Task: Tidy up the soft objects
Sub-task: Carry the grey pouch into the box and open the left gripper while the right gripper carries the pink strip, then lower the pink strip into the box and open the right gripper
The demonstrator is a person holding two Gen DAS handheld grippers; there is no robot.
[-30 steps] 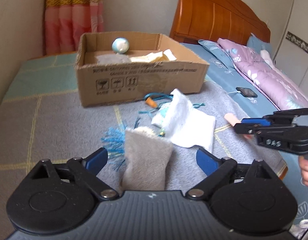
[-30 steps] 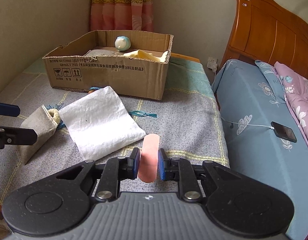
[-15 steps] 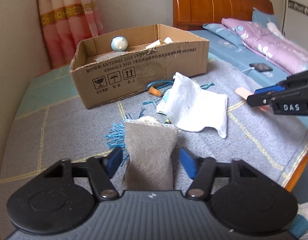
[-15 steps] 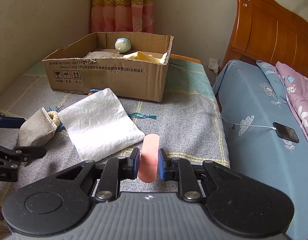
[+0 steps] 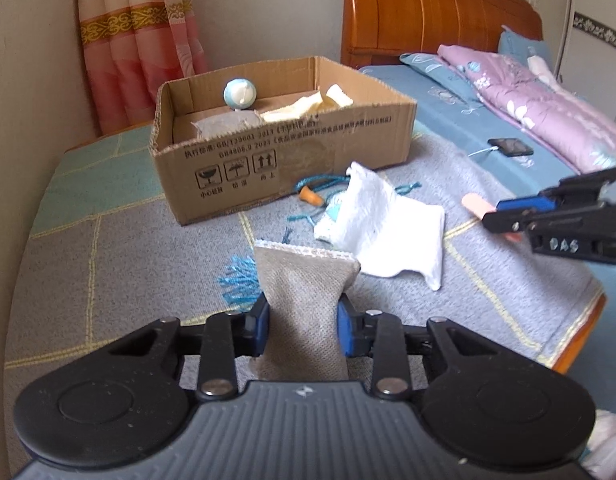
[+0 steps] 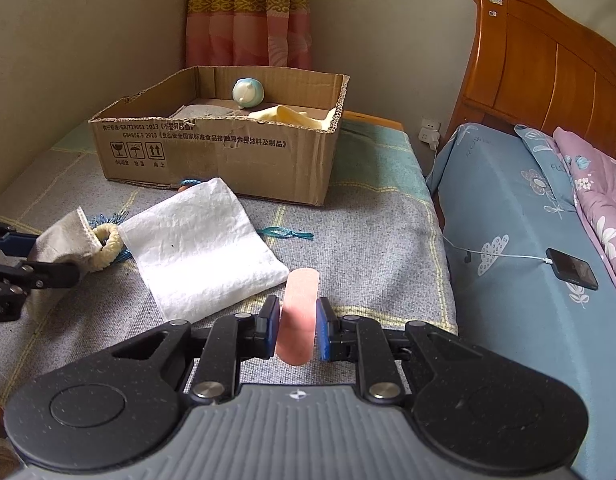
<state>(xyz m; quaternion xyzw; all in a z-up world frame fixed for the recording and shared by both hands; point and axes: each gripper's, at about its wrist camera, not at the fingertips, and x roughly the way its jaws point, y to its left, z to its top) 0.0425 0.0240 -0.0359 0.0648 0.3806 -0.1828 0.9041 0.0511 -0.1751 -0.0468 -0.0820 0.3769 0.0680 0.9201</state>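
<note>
Left gripper [image 5: 303,326]: its jaws are closing, and the blue pads are already pressed into the sides of a grey cloth pouch [image 5: 303,292], which is pinched to a waist between them.
Right gripper [image 6: 296,329]: clamped on a flat pink strip [image 6: 299,312], which is held upright between the blue pads; from the left wrist view this gripper is seen at the right edge, above the blanket.
Grey cloth pouch: seen standing up from the jaws, its pale stitched top edge spread wide above the pinch; in the right wrist view a cream fuzzy ring [image 6: 107,246] is seen just at its mouth.
Blue tassel [image 5: 241,280]: laid on the blanket, just left of the pouch.
White cloth [image 6: 199,248]: spread flat on the grey blanket [image 6: 368,240], between the pouch and the pink strip.
Orange cone [image 5: 311,197]: laid with blue cord near the front wall of the box.
Cardboard box [image 5: 283,160]: set open on the blanket beyond the cloths; a blue-and-white ball [image 5: 239,93], a grey cloth and a yellow cloth [image 5: 308,108] are seen inside.
Phone [image 6: 572,269]: laid on the blue bedsheet at the right, with a white cable plugged in.
Curtain [image 6: 247,12]: hung behind the box, against the wall.
</note>
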